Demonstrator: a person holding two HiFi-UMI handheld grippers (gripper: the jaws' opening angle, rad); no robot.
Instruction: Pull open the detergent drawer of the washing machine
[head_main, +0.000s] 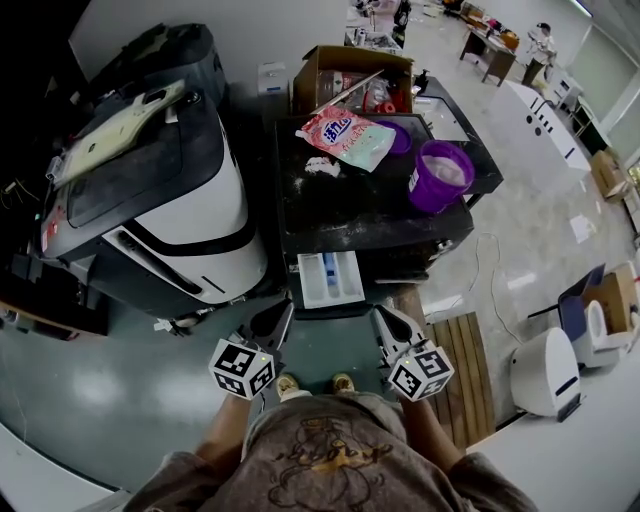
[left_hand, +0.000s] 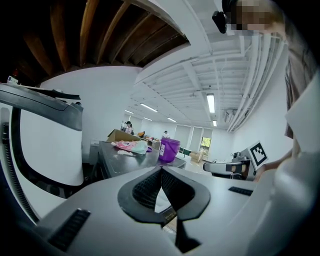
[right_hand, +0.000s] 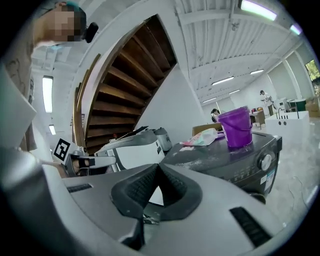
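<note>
— What's on the black, flat washing machine top (head_main: 352, 216)?
— A round purple plastic bucket (head_main: 440, 176) at its right, a soft pink pouch (head_main: 345, 137) further back, and scattered white powder (head_main: 322, 166).

On the washing machine (head_main: 360, 215) a pouch (head_main: 345, 135) lies left of a bucket (head_main: 440, 176), a box (head_main: 345, 72) behind, the detergent drawer (head_main: 330, 278) protruding in front.

Two in all: the left hand-held gripper (head_main: 281, 322) and the right hand-held gripper (head_main: 386, 322). Ahead of them are one washing machine (head_main: 365, 215), one detergent drawer (head_main: 330, 278), one purple bucket (head_main: 440, 176), one pink bag (head_main: 345, 136) and one cardboard box (head_main: 335, 66). To their left is one white-and-black machine (head_main: 160, 200).
</note>
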